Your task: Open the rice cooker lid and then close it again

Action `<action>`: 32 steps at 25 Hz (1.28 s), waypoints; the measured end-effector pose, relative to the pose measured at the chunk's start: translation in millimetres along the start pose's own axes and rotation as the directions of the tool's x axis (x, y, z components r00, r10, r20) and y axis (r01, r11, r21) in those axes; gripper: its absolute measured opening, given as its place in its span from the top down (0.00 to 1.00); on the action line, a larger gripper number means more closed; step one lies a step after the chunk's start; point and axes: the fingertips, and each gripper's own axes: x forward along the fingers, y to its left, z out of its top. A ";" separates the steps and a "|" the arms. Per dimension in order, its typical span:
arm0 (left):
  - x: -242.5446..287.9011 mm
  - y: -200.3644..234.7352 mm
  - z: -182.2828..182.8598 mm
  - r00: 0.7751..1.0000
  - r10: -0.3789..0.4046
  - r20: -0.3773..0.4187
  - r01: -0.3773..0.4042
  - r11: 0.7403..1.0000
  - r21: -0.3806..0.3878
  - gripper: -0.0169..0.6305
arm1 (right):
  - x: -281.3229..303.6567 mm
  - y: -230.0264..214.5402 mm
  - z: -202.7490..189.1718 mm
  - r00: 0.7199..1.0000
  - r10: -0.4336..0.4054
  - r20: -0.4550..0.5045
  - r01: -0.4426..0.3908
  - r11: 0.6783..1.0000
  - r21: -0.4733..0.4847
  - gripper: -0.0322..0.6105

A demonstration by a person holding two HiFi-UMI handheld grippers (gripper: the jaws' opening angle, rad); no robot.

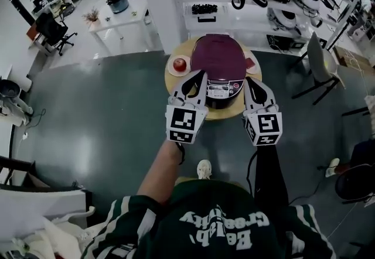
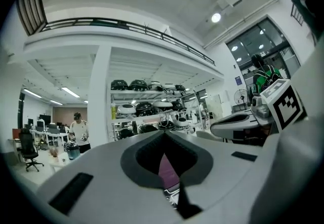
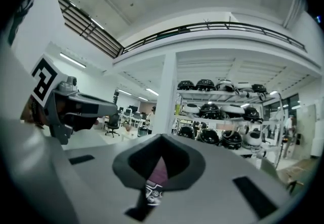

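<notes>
— Where's the cooker?
— Cooker (image 1: 218, 60) sits lid-down on the table (image 1: 173, 81) at my 12, with an apple (image 1: 180, 64) at its 9.
— Grippers?
— I see the left gripper (image 1: 201, 74) and right gripper (image 1: 248, 80) both clenched, empty, at its 7 and 5.

Maroon-topped rice cooker (image 1: 218, 58), lid down and shut, upright mid round wooden table (image 1: 171, 83), control panel (image 1: 220, 89) facing the table's near edge
</notes>
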 end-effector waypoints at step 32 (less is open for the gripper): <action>94.8 -10.8 -164.4 0.945 -0.145 -0.293 0.104 0.983 -0.151 0.98 | 105.9 22.5 -156.5 0.917 0.228 -0.328 -0.204 0.973 0.107 0.95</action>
